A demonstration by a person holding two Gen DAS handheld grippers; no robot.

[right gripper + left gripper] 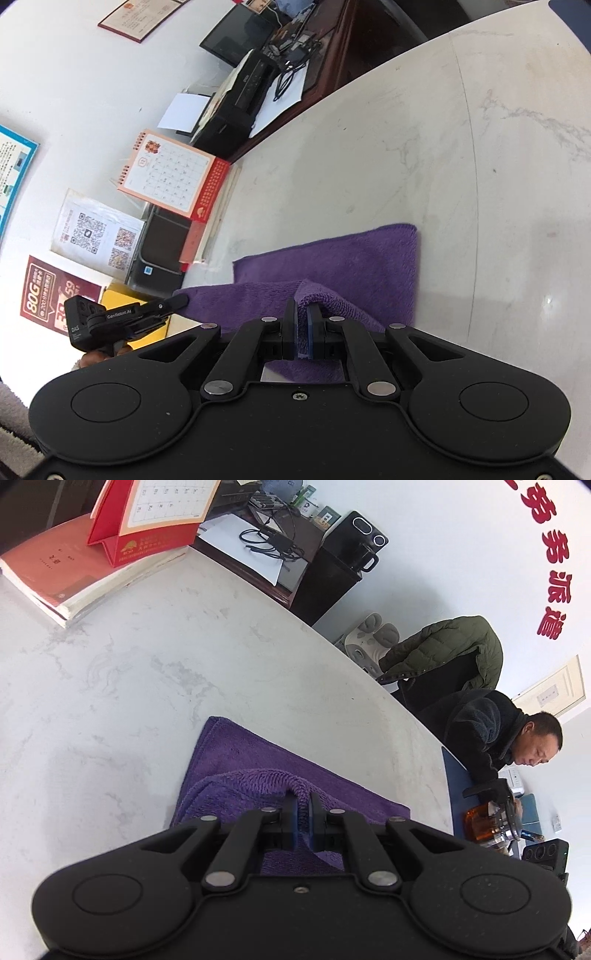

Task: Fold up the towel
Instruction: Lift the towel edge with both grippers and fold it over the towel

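A purple towel [258, 764] lies on the white marble table [147, 672], partly doubled over itself. My left gripper [303, 805] is shut on a raised fold of the towel's near edge. In the right wrist view the same towel [351, 258] shows a lifted near layer over a flat far layer. My right gripper [301, 314] is shut on the towel's near corner. The left gripper [177, 302] appears at the left of that view, pinching the other near corner, with a hand below it.
A stack of books [66, 579] with a red desk calendar [147, 517] stands at the table's far left. A person in dark clothes [491, 738] sits at the right near a glass teapot [491, 821]. A printer [236, 107] and cables lie on a desk beyond.
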